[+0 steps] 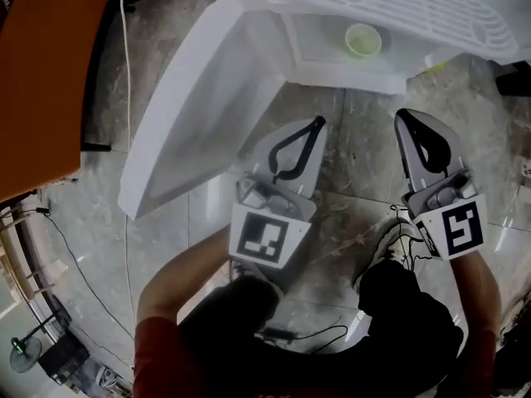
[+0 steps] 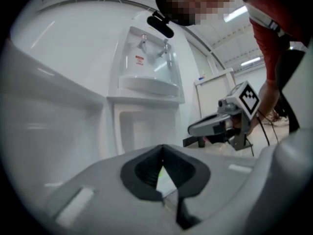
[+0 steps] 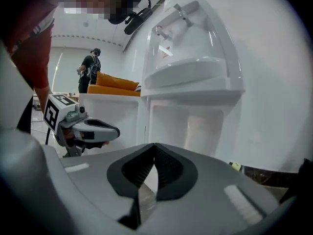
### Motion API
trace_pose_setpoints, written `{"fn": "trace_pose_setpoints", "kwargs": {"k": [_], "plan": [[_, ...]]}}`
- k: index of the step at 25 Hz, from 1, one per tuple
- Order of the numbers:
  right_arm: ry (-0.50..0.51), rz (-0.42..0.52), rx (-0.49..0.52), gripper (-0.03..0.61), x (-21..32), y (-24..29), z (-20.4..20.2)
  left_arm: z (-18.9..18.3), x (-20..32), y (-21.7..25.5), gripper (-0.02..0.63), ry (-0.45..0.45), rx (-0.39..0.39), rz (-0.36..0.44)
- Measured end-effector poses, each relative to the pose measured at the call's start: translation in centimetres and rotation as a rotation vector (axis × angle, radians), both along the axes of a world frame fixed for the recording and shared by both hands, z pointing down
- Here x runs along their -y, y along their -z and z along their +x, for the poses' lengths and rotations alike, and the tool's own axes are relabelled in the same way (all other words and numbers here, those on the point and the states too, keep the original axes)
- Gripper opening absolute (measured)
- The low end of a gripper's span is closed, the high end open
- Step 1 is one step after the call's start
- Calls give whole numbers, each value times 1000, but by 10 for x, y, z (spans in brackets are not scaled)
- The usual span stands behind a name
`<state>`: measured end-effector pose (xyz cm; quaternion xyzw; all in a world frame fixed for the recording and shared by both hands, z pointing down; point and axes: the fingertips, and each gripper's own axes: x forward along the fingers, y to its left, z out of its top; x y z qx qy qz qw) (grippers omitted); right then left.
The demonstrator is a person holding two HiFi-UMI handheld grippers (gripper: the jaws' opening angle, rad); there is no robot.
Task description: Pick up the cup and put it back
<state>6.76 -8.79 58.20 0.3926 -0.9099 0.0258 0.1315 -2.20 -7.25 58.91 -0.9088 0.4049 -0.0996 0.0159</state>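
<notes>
In the head view, the pale green cup [image 1: 362, 40] stands at the upper right of the middle, in the recess of the white dispenser [image 1: 199, 89]. The left gripper [image 1: 319, 123] and the right gripper [image 1: 401, 116] are in the middle of the frame, below the cup and apart from it, over the stone floor [image 1: 348, 156].

In the left gripper view, the jaws are pressed together at the tips, with nothing between them.

In the right gripper view, the jaws are also pressed together and empty. The dispenser fills the upper right.
</notes>
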Motion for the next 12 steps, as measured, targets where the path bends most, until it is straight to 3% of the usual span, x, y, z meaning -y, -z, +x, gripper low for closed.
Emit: {"fn": "trace_pose_setpoints", "kwargs": {"k": [4,9,12], "plan": [[-19,2,15,2,8,-32,3,6,6,-31,1,-11,1,22],[-40,17,21,2,14,-65,6,9,22,-63,0,87,-48,21],[-69,56,23,2,20,-75,10,16,23,-74,1,102,-53,29]]}}
